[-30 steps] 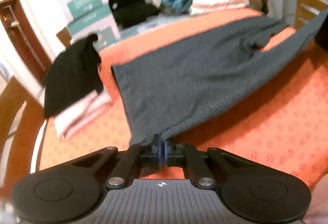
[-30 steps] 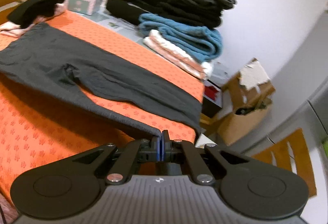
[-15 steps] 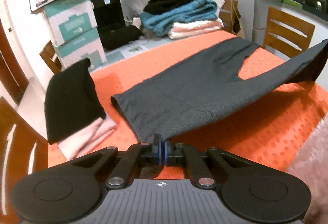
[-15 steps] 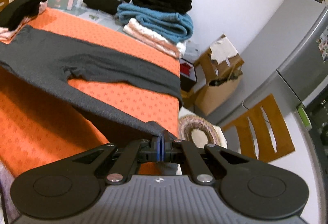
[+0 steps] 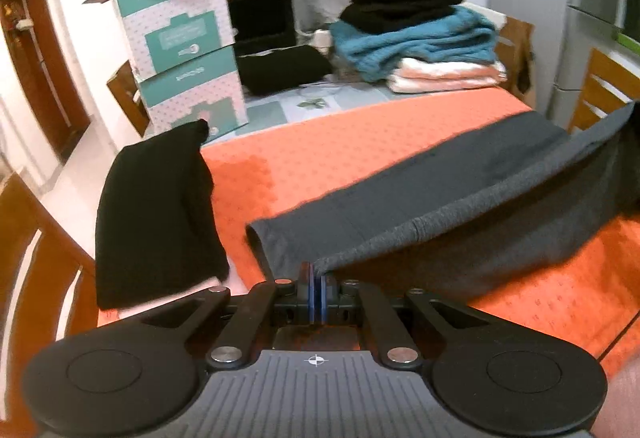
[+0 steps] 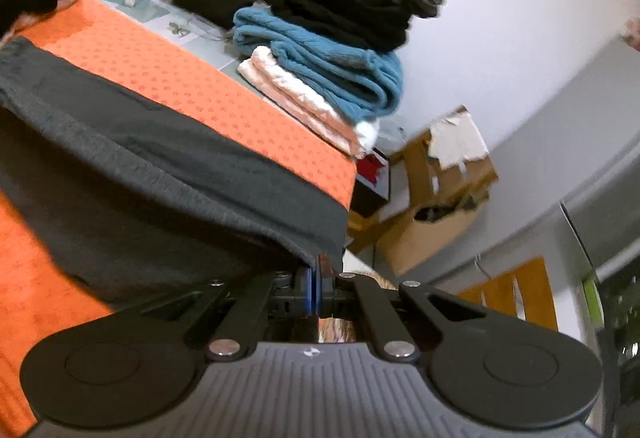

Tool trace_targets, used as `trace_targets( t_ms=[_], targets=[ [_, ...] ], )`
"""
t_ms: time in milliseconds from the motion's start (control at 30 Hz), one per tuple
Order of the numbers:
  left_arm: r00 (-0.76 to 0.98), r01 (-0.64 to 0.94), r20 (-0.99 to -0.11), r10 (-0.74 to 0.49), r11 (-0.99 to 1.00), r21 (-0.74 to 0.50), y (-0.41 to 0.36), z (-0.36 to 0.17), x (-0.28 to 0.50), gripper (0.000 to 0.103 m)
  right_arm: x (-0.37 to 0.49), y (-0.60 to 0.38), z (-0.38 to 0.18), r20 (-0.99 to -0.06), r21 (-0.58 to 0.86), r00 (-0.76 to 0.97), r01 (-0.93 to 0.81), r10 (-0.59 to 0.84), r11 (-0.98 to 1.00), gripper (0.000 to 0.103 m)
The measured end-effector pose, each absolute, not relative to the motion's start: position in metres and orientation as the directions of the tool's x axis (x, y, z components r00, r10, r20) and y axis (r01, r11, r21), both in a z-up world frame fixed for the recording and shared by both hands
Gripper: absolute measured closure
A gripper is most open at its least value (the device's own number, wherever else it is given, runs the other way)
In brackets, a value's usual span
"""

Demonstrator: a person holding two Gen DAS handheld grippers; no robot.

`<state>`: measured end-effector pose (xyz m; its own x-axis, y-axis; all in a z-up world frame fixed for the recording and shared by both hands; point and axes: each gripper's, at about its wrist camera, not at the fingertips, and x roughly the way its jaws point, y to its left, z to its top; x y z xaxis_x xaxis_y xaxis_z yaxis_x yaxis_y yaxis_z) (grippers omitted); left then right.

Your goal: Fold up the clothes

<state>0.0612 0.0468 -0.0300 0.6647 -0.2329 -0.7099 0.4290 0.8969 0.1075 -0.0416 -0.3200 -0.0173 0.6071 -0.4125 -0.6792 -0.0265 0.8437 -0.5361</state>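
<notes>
Over orange tablecloth (image 5: 360, 153), grey leggings (image 5: 460, 197) between both grippers.

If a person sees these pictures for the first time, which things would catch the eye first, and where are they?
First comes the bright orange tablecloth, with the dark grey leggings stretched across it; the left gripper and the right gripper each have their jaws shut on an edge of the leggings. Next is the tall pile of folded clothes at the far end of the table: black on top, then teal, then pink. A folded black garment lies on the left.

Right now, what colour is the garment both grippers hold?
Dark grey garment, clearest in the left wrist view.
</notes>
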Motion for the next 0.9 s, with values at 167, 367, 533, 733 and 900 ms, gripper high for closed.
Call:
trace_targets(
  t_ms=[167,367,533,733,900],
  targets=[
    [0.647,0.39,-0.744,-0.168,0.911,0.132,0.032,-0.037,0.112,0.098,0.028,-0.337,-0.043,-0.7,-0.568,0.593,-0.125,-0.398,0.814,0.101],
    [0.567,0.364,-0.816,-0.11,0.922,0.129,0.027,-0.061,0.161,0.097,0.088,-0.345,-0.072,-0.734,-0.572,0.562,-0.209,-0.381,0.793,0.101],
    [0.537,0.371,-0.839,-0.089,0.918,0.141,0.026,-0.079,0.183,0.097,0.128,-0.347,-0.097,-0.766,-0.564,0.525,-0.274,-0.37,0.779,0.101],
    [0.543,0.369,-0.836,-0.079,0.917,0.153,0.023,-0.089,0.195,0.086,0.162,-0.349,-0.126,-0.81,-0.535,0.467,-0.341,-0.355,0.773,0.101],
    [0.599,0.321,-0.798,-0.065,0.932,0.165,0.026,-0.085,0.201,0.068,0.174,-0.352,-0.135,-0.822,-0.523,0.453,-0.357,-0.347,0.774,0.089]
  ],
)
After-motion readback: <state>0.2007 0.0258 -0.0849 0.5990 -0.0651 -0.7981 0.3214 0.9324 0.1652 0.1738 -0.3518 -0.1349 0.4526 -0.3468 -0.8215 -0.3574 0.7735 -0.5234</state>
